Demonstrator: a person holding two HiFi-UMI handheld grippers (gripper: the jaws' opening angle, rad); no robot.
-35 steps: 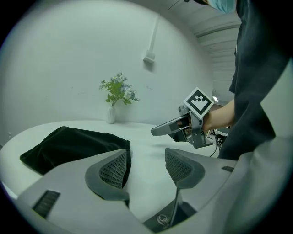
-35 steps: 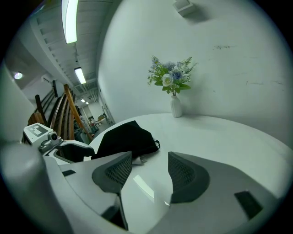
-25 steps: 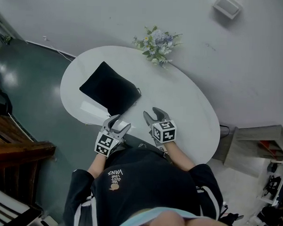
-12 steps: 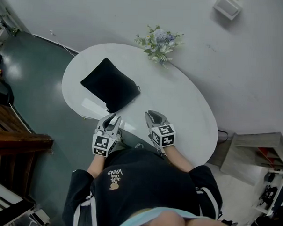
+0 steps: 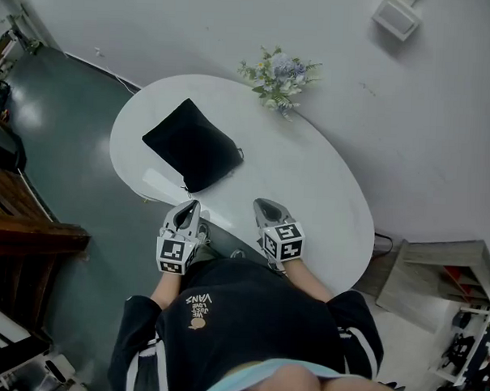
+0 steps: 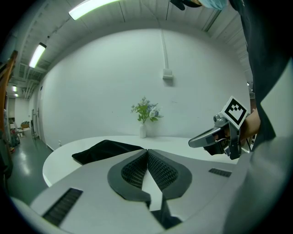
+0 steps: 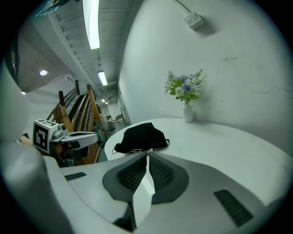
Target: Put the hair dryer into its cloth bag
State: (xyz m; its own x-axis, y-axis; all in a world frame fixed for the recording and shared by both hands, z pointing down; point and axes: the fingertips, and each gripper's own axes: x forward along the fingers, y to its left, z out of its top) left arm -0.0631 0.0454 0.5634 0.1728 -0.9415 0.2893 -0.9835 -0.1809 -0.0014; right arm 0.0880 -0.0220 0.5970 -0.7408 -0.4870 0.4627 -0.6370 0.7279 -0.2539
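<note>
A black cloth bag (image 5: 192, 144) lies flat and bulging on the left part of the white oval table (image 5: 311, 177). It also shows in the left gripper view (image 6: 105, 150) and the right gripper view (image 7: 141, 135). No hair dryer is in sight outside the bag. My left gripper (image 5: 189, 206) hovers at the table's near edge, just short of the bag's near corner, shut with nothing between its jaws (image 6: 147, 151). My right gripper (image 5: 265, 204) is beside it over the near edge, also shut and empty (image 7: 147, 155). Each gripper sees the other from the side: the right gripper (image 6: 197, 142), the left gripper (image 7: 91, 135).
A small white vase of flowers (image 5: 279, 73) stands at the table's far edge by the wall. Wooden furniture (image 5: 24, 246) is on the floor at the left, a low shelf (image 5: 445, 264) at the right. A white box (image 5: 396, 12) hangs on the wall.
Both grippers' jaws have gone from wide open to shut. Both hands have drawn slightly back toward the table's near edge. The bag has not moved.
</note>
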